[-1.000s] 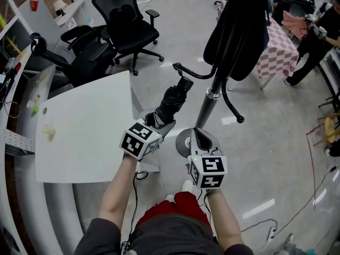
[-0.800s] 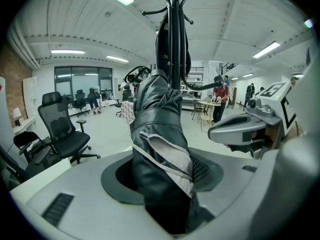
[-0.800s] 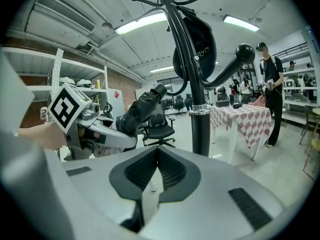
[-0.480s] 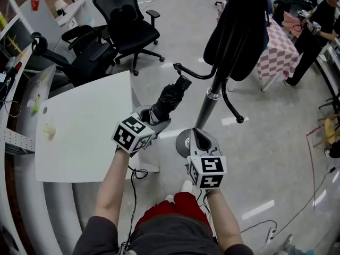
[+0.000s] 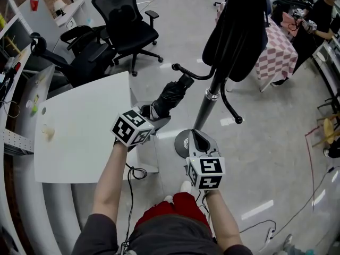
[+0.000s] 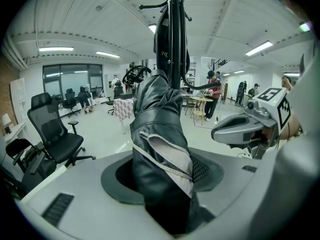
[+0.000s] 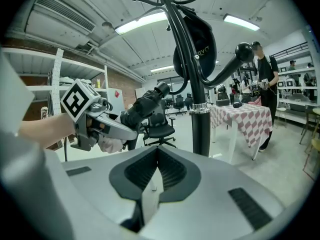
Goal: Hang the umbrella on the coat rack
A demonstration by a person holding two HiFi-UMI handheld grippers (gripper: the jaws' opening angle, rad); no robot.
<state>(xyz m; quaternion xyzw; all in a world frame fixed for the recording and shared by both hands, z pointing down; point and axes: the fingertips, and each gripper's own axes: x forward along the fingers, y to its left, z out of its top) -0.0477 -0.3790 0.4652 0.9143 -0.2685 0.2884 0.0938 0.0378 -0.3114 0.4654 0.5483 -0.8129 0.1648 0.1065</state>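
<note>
Grey floor [image 5: 265,142] spread out below me, with a white tabletop [image 5: 79,137] at the near left, black office chairs [image 5: 125,25] beyond it and a checkered table [image 5: 276,49] at the far right.

My left gripper [image 5: 155,116] was clamped on the folded black umbrella [image 5: 171,97]. Its jaws stood wide, with the rolled fabric filling the gap between them. The umbrella stuck out from the jaws, away from me and up to the right, toward the pole of the coat rack [image 5: 206,108]. Its far end sat close under a curved lower hook [image 5: 186,72], but I could not tell whether the two touched.

My right gripper [image 5: 197,136] hung to the right, apart from the umbrella and just in front of the rack's round base [image 5: 181,142]. Its jaws were pressed together with nothing between them.

The umbrella's near end was buried inside my left jaws and under the marker cube [image 5: 132,127]. In the left gripper view the umbrella covered much of the rack's pole, and its far end merged with a dark bundle [image 5: 239,31] hanging on the rack. The head view cut off the rack's top, and my right gripper hid part of the base.
</note>
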